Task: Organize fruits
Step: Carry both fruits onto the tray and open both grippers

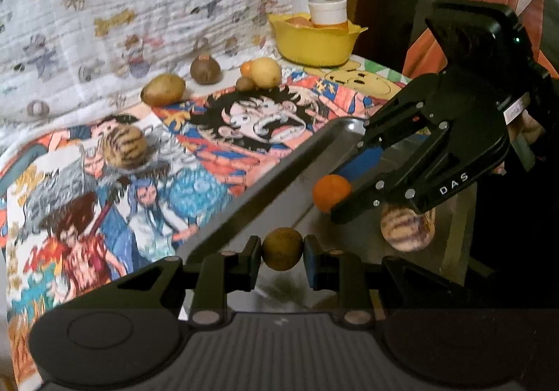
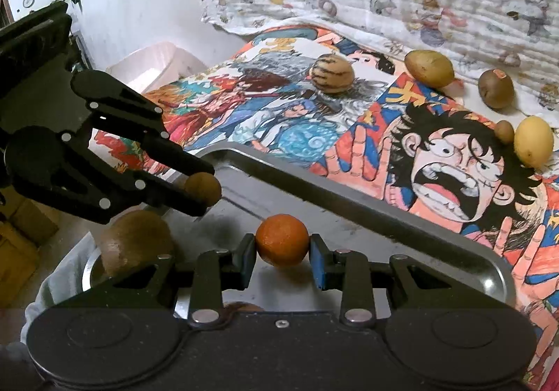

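My left gripper (image 1: 282,251) is shut on a small round brown fruit (image 1: 282,249) just above the near end of a metal tray (image 1: 244,195). My right gripper (image 2: 282,244) is shut on a small orange (image 2: 282,240) over the same tray (image 2: 349,209). Each wrist view shows the other gripper: the right one (image 1: 344,181) with the orange (image 1: 328,193), the left one (image 2: 204,190) with the brown fruit (image 2: 202,188). A striped fruit (image 1: 407,228) lies in the tray under the right gripper. In the right wrist view a brownish fruit (image 2: 136,241) sits by the tray's left end.
More fruit lies on the cartoon-print cloth: a striped melon (image 2: 333,71), a tan oval fruit (image 2: 429,68), a kiwi (image 2: 496,89), a lemon (image 2: 534,141) and a small brown fruit (image 2: 505,131). A yellow bowl (image 1: 314,45) holding a white cup stands at the far corner. A white bin (image 2: 157,63) sits beyond the table.
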The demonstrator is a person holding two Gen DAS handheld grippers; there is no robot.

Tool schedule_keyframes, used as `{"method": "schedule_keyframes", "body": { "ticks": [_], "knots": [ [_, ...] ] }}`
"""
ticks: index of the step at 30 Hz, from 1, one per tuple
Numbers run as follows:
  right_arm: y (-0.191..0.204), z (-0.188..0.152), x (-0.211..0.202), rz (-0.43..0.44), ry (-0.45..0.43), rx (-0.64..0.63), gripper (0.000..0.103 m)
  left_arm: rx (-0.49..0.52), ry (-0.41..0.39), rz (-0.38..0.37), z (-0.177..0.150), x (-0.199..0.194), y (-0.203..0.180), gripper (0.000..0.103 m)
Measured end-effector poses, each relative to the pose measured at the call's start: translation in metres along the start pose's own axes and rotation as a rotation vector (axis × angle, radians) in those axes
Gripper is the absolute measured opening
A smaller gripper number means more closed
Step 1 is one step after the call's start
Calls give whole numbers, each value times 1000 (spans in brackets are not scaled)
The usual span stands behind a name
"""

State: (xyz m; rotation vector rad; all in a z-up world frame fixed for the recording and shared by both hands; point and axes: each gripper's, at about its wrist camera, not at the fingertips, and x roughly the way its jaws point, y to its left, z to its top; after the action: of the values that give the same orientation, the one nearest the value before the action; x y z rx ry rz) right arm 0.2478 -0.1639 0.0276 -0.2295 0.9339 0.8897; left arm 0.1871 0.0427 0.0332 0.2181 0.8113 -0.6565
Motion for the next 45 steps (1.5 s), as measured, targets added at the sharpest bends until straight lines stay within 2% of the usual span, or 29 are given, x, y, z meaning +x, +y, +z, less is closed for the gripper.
{"method": "schedule_keyframes", "body": {
  "ticks": [11,18,19,21,23,25,29,32,34,35,40,45],
  "knots": [
    [3,3,12,-13,57,23,35,-32,77,30,-2,4,5,29],
    [3,4,15,-24,54,26,36,-46,112,42,-8,9,7,29],
    [3,4,15,-26,53,23,36,-49,109,46,-8,9,8,30],
    [4,4,15,-29,49,15,36,-55,107,55,-8,7,7,39],
    [5,2,14,-35,39,13,41,-68,104,65,-8,6,9,55],
    [5,1,12,-35,32,12,46,-74,97,68,-7,3,10,56],
    [5,1,4,-39,11,4,55,-81,63,104,-4,-8,11,72],
    [8,1,-8,-30,-20,-7,71,-97,16,138,-3,-20,8,89],
    [9,0,-16,-18,-37,-10,81,-114,-13,146,-4,-28,6,94],
    [11,-1,-19,-14,-42,-13,83,-122,-21,153,-5,-31,4,99],
    [27,-9,-39,-14,-71,-87,98,-143,-53,178,-15,-47,-9,102],
    [37,-22,-53,-19,-97,-139,102,-102,-61,170,-28,-56,-30,102]
  ]
}}
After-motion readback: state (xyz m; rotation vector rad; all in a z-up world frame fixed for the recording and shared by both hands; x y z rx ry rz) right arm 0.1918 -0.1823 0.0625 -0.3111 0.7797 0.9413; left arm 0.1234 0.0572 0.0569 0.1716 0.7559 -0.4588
